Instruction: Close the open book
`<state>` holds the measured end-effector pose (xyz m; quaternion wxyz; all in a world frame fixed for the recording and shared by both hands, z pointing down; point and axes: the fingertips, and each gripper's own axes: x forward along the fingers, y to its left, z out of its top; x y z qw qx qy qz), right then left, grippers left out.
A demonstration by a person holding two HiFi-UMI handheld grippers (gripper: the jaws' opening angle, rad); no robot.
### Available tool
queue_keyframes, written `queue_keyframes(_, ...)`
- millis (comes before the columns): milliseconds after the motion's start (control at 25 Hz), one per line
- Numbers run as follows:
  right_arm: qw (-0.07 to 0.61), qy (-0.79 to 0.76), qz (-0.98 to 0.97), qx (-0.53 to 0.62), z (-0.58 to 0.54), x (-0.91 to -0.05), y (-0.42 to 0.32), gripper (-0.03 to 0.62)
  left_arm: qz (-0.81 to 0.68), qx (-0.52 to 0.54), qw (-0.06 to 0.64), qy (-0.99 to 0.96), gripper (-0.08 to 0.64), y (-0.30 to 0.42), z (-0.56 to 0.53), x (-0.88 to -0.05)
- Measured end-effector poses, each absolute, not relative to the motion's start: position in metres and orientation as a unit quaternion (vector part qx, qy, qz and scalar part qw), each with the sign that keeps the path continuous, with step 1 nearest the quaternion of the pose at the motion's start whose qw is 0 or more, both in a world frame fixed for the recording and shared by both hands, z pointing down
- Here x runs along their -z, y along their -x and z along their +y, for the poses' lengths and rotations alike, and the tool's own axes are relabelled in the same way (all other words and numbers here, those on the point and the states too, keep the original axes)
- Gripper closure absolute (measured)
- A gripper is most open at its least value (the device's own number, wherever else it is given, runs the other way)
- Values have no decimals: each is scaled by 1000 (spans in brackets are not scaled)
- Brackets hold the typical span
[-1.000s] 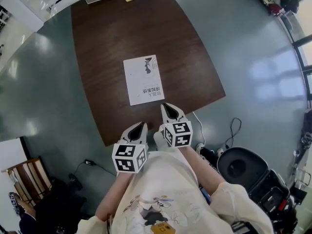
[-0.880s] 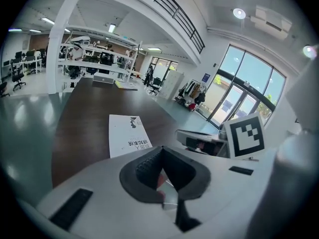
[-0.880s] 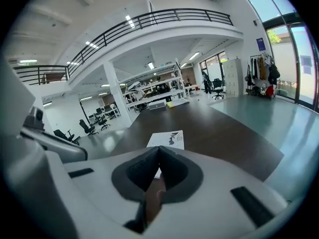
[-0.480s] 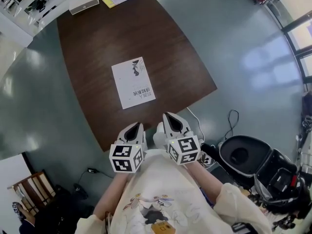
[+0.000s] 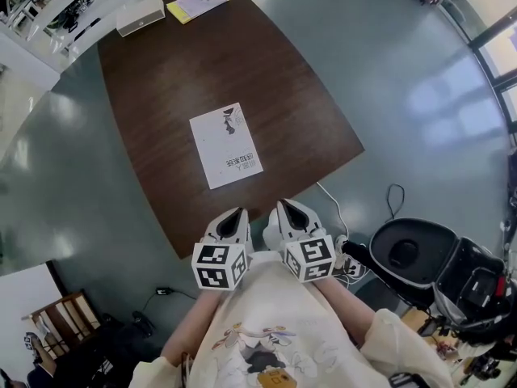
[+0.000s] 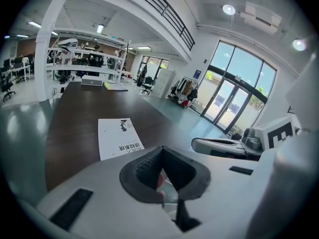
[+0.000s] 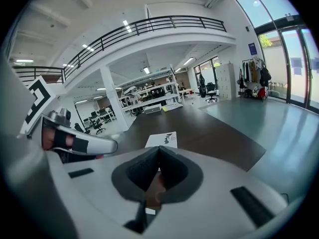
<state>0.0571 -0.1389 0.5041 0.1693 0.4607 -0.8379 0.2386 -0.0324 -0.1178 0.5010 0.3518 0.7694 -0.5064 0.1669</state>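
The book [image 5: 226, 145] lies flat on the dark wooden table [image 5: 275, 71], white cover up with black print on it. It also shows ahead in the left gripper view [image 6: 118, 138] and, partly hidden behind the jaws, in the right gripper view [image 7: 163, 140]. My left gripper [image 5: 237, 214] and right gripper [image 5: 288, 206] are held side by side close to the person's body, just off the table's near edge and well short of the book. Both have their jaws together with nothing between them [image 6: 160, 148] [image 7: 158, 148].
A white box [image 5: 140, 14] and a yellow sheet [image 5: 199, 2] sit at the table's far end. On the floor to the right stand a black round seat [image 5: 408, 257] and a looped cable [image 5: 393, 199]. A wooden chair [image 5: 56, 318] is at lower left.
Both grippers have drawn back from the table's near edge toward the body, the right one the most. The book has not moved.
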Motion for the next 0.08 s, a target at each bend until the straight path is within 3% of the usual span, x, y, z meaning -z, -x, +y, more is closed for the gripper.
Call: queue_keyframes(80,170,-465,-835,-242,-135,-504,-58,586,-505,-167,351,-771,554,31,-114,-499)
